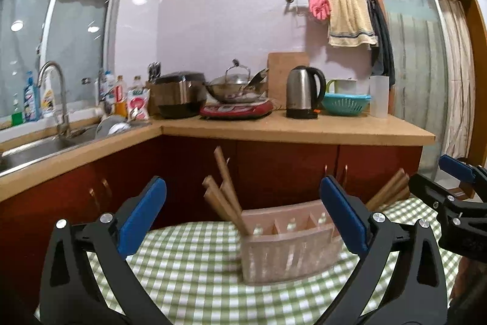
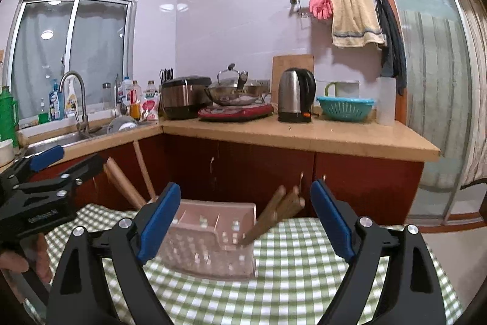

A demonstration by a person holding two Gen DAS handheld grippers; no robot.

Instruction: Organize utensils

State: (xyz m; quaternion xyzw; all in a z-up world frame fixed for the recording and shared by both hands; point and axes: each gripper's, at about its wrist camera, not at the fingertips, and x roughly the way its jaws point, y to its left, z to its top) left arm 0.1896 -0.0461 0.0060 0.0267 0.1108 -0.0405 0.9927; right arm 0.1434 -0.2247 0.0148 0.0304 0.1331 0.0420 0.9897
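Observation:
A pink slotted utensil holder (image 1: pixel 289 245) stands on the green checked tablecloth (image 1: pixel 188 273). Brown wooden handles lean out of its left end (image 1: pixel 223 197) and its right end (image 1: pixel 388 191). My left gripper (image 1: pixel 243 215) is open and empty, its blue pads either side of the holder, a little short of it. In the right wrist view the holder (image 2: pixel 213 239) shows with handles at left (image 2: pixel 127 181) and right (image 2: pixel 277 212). My right gripper (image 2: pixel 245 221) is open and empty, just before the holder. Each gripper shows at the edge of the other's view.
The table's far edge (image 2: pixel 319 221) lies just behind the holder, with red cabinets (image 1: pixel 274 166) beyond. The counter (image 1: pixel 289 127) carries a kettle (image 1: pixel 303 92), a wok on a cooker (image 1: pixel 237 90), a rice cooker (image 1: pixel 179 95), a teal colander (image 1: pixel 345 104). A sink (image 1: pixel 36 148) is at left.

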